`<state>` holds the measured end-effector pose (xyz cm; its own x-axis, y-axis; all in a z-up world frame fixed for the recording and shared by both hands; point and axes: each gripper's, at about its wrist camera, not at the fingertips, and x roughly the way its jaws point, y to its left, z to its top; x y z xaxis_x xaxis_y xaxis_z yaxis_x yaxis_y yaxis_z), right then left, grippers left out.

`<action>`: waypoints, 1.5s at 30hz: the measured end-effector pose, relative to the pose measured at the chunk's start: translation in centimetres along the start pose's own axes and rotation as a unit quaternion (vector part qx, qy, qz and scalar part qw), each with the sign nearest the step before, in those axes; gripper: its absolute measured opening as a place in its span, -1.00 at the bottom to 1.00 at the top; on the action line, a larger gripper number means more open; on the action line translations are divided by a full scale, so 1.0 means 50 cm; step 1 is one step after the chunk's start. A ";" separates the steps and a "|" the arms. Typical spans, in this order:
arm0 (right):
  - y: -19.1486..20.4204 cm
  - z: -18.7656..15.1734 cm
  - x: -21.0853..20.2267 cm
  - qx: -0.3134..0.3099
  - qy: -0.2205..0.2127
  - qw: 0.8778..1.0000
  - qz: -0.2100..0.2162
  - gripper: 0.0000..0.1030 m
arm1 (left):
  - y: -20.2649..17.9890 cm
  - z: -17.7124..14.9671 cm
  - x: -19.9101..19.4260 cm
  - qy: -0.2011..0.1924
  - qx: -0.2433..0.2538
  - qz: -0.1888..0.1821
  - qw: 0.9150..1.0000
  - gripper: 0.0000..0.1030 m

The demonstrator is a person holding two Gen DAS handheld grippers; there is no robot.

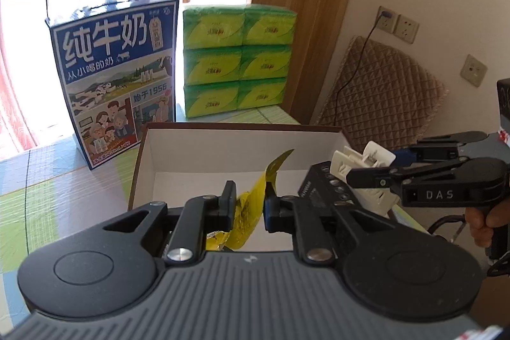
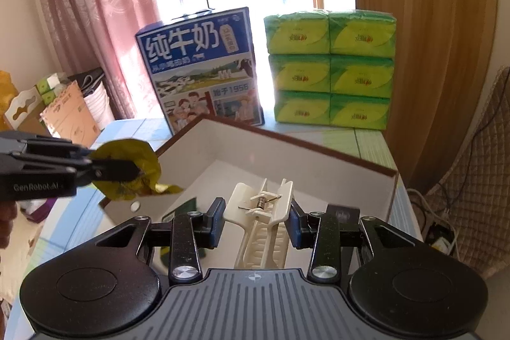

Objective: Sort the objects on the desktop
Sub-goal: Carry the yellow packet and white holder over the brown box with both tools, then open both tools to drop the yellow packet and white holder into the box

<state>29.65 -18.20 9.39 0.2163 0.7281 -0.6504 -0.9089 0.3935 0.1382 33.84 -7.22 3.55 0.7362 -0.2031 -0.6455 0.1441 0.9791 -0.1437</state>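
A: Left gripper (image 1: 250, 199), state? 
B: Its fingers are closed onto a crumpled yellow wrapper (image 1: 247, 212), held over the near left edge of the open white box (image 1: 242, 145). Its side reads "GenRobot.AI" in the right wrist view.

A: Right gripper (image 2: 256, 222)? 
B: Clamped on a cream plastic clothes peg (image 2: 259, 231), metal spring showing, above the box's right part. "DAS" is printed on its body in the left wrist view.

A: Anything already in the box? 
B: A dark flat item (image 2: 186, 206) and a black one (image 2: 341, 214) lie on the floor; their print is too small to read.

A: Far side of the table? 
B: A blue milk carton case (image 2: 204, 69) marked "纯牛奶" and "1956". To its right, a green tissue pack stack (image 2: 331, 69), logo unreadable.
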 end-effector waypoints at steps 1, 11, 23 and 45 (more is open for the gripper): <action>-0.005 0.005 0.011 0.000 0.000 1.000 0.001 -0.28 | 0.004 0.005 0.014 0.004 -0.004 0.002 1.000 -0.75; -0.051 0.033 0.160 0.014 0.038 0.999 -0.026 -0.28 | 0.052 0.040 0.172 0.046 -0.019 0.048 0.998 -0.75; -0.083 0.025 0.274 0.023 0.081 0.995 -0.061 -0.28 | 0.096 0.055 0.308 0.079 -0.019 0.086 0.993 -0.74; -0.107 0.025 0.315 0.005 0.083 0.993 -0.089 -0.26 | 0.097 0.060 0.330 0.078 -0.001 0.079 0.994 -0.51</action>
<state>38.35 -8.13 -0.64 0.3104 0.5452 -0.7788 -0.8583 0.5129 0.0170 48.67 -5.77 -5.55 0.6381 -0.0473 -0.7685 0.0334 0.9989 -0.0338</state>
